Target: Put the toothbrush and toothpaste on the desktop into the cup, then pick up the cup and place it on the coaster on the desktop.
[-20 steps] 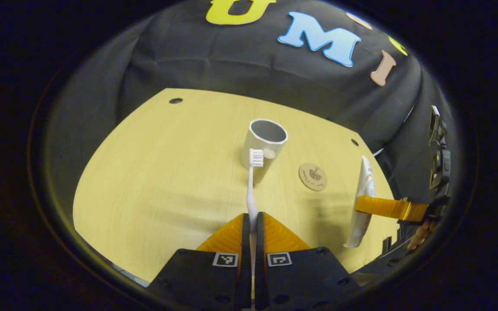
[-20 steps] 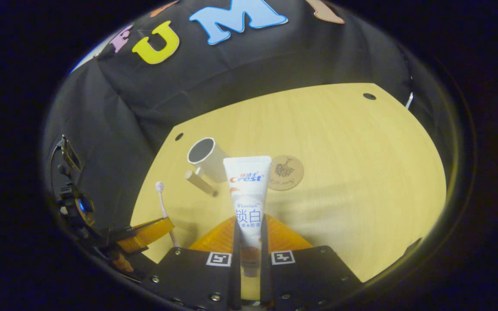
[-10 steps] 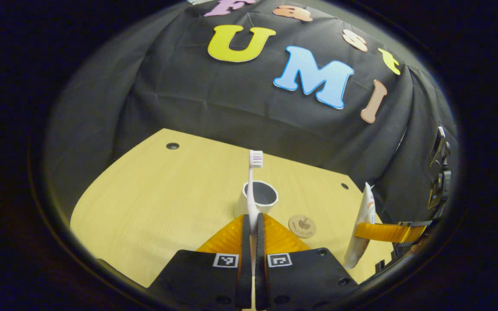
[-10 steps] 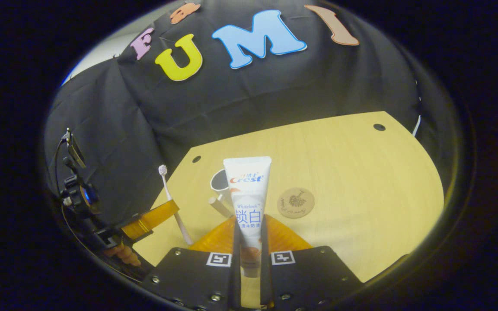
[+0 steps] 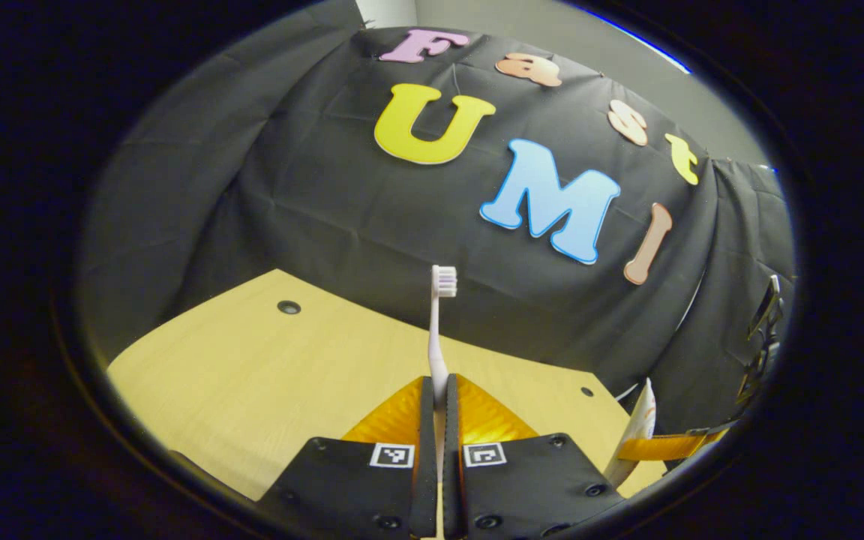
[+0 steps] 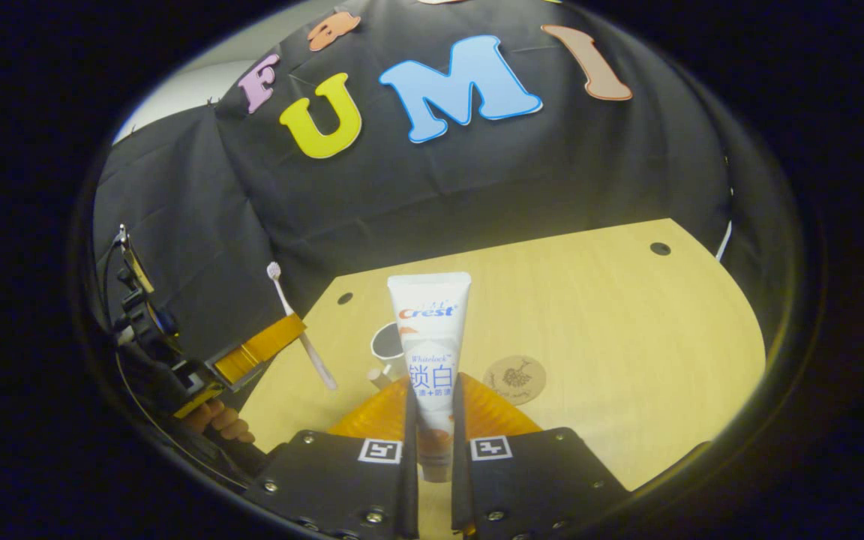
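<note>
Left gripper [image 5: 437,390] is clamping a slim white toothbrush [image 5: 438,330], bristles up, above the pale wooden desktop [image 5: 267,375]; right gripper [image 6: 432,390] is pinching a white plastic toothpaste tube [image 6: 429,337] upright. Grey cylindrical cup [image 6: 385,346] is standing on the desktop behind the tube; round cork coaster [image 6: 514,376] is lying just beside it.

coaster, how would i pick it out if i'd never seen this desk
Start at the pale wooden desktop in front of the black cloth wall. Near its middle, in the right gripper view, a round brown cork-like coaster lies flat, just right of the white toothpaste tube held in the right gripper. Unlike the grey cup left of the tube, it is a thin disc with a dark printed motif.
</note>
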Demonstrator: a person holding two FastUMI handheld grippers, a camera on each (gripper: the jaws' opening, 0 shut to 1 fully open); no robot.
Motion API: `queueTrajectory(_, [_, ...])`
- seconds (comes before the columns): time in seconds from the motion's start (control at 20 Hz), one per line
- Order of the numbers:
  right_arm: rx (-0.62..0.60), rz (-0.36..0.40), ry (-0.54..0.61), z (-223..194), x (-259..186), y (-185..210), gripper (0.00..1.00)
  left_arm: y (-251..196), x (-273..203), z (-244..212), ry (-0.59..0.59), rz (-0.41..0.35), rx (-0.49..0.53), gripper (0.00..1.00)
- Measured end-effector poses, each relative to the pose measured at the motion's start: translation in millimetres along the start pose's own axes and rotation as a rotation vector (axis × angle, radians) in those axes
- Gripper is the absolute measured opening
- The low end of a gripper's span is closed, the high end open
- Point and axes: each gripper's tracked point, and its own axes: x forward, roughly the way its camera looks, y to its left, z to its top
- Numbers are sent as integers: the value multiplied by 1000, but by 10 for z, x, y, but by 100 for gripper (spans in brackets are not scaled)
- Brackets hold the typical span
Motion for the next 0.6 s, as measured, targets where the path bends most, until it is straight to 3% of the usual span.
queueTrajectory(0.1, [0, -6, 5, 13, 27, -18, 18, -65, 139, 87, -35, -20, -8, 16])
queueTrajectory(0.15, [0, -5, 8, 16, 34, -17, 18, -99, 218, 136, -60, -29, -11, 10])
queueTrajectory(0.2, [3, -6, 15, 1, 54, -34, 18, -137, 284, 146, -73, -42, -9, 16])
queueTrajectory(0.25, [5, -9, 19, 2, 64, -46, 18, -180, 346, 150, -78, -47, 5, 15])
queueTrajectory(0.4, [13, -18, 34, -19, 145, -107, 18, -243, 616, 93, -73, -65, 39, 3])
queueTrajectory(0.45, [18, -22, 36, -20, 164, -125, 18, -259, 715, 56, -66, -71, 46, 10])
queueTrajectory(0.5, [23, -25, 42, -30, 186, -150, 18, -272, 818, 16, -59, -75, 55, 3])
queueTrajectory(0.55, [29, -30, 47, -37, 193, -176, 18, -281, 918, -17, -52, -79, 65, 3])
queueTrajectory(0.6, [34, -36, 52, -51, 205, -200, 18, -299, 1008, -62, -44, -83, 75, 9])
